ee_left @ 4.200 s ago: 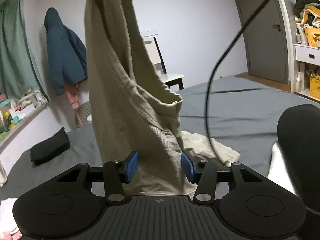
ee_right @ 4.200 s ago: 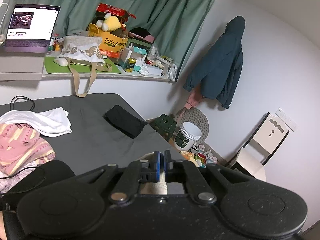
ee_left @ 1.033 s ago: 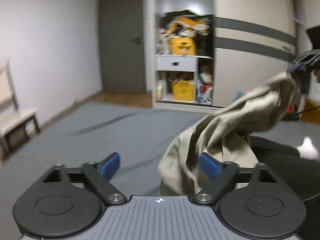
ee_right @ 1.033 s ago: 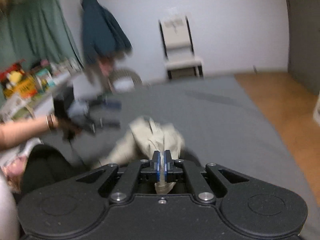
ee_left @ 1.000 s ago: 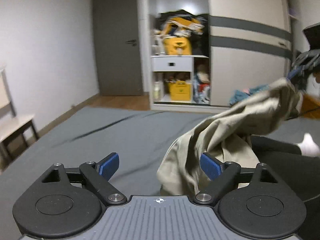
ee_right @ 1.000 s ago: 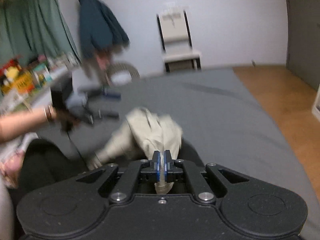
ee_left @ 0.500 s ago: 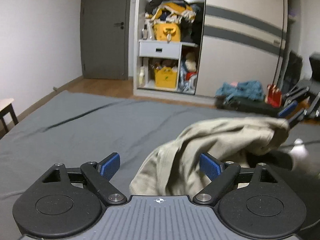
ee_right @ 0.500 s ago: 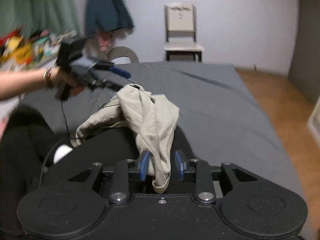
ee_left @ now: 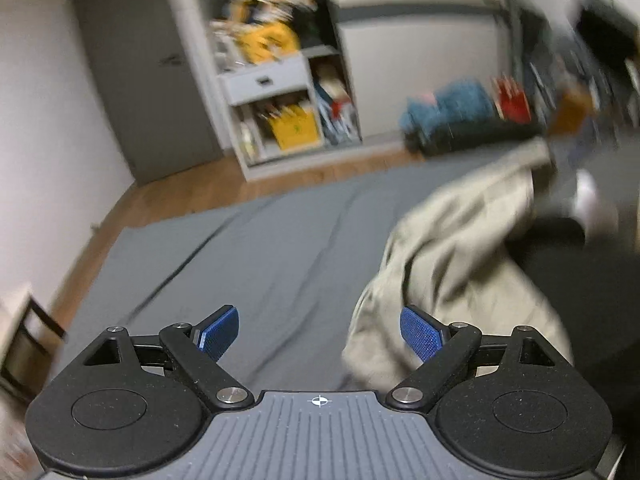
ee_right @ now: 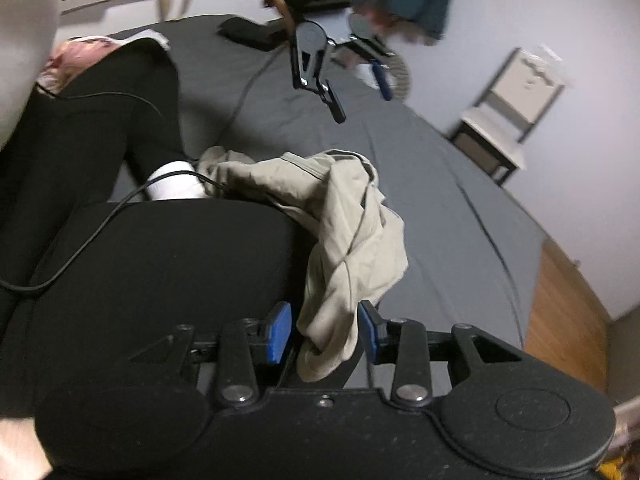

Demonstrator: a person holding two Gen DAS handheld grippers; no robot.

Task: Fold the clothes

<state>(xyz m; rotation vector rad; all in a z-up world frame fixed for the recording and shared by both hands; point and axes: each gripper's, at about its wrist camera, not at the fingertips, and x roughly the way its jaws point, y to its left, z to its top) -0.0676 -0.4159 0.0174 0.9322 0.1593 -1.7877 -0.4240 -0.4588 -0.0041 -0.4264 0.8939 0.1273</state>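
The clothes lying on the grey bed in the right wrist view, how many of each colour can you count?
Beige crumpled garment: 1
Black folded garment: 1
Pink and white pile, too jumbled to separate: 1
Total: 3

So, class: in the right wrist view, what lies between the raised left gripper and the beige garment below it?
Only bare grey bedsheet shows between the left gripper and the beige garment, in the right wrist view.

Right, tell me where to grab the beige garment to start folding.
Take the beige garment at the banded hem edge on top of the heap, coming from above with the left gripper. That edge stands raised and exposed; the rest is bunched over the person's leg.
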